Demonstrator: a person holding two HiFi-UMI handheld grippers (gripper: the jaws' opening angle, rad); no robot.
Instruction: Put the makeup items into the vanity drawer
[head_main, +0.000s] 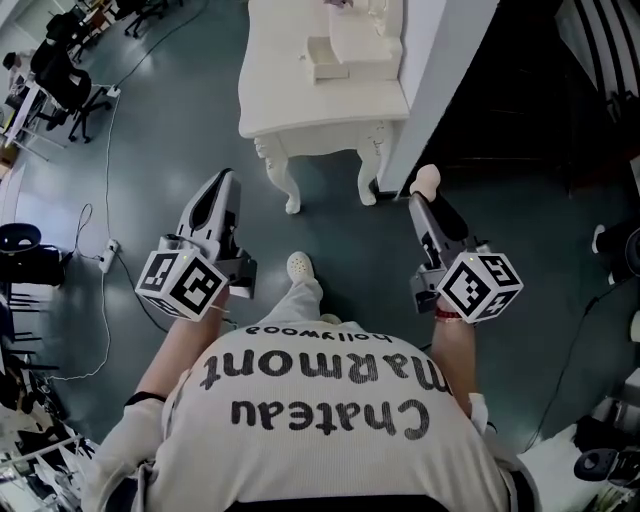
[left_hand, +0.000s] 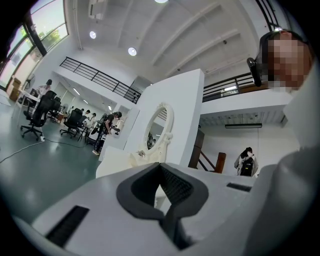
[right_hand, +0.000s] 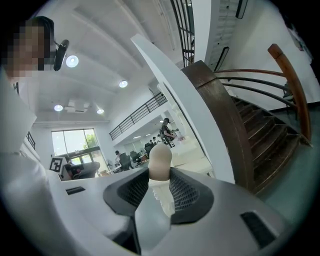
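Note:
The white vanity table (head_main: 300, 100) stands ahead of me on the dark floor, with small white boxes on its top; whether a drawer is open I cannot tell. Its oval mirror (left_hand: 159, 131) shows in the left gripper view. My right gripper (head_main: 426, 192) is held off the table's front right corner, shut on a beige egg-shaped makeup sponge (head_main: 427, 180). In the right gripper view the sponge (right_hand: 161, 161) sticks up between the ribbed pads (right_hand: 186, 192). My left gripper (head_main: 224, 182) hovers left of the table legs. Its jaws (left_hand: 161, 175) look closed with nothing in them.
A white partition wall (head_main: 440, 80) rises just right of the vanity, and a wooden staircase (right_hand: 260, 125) lies beyond it. Office chairs (head_main: 62, 78) stand at the far left. A power strip with cable (head_main: 106, 258) lies on the floor. My shoe (head_main: 299, 266) is below the table.

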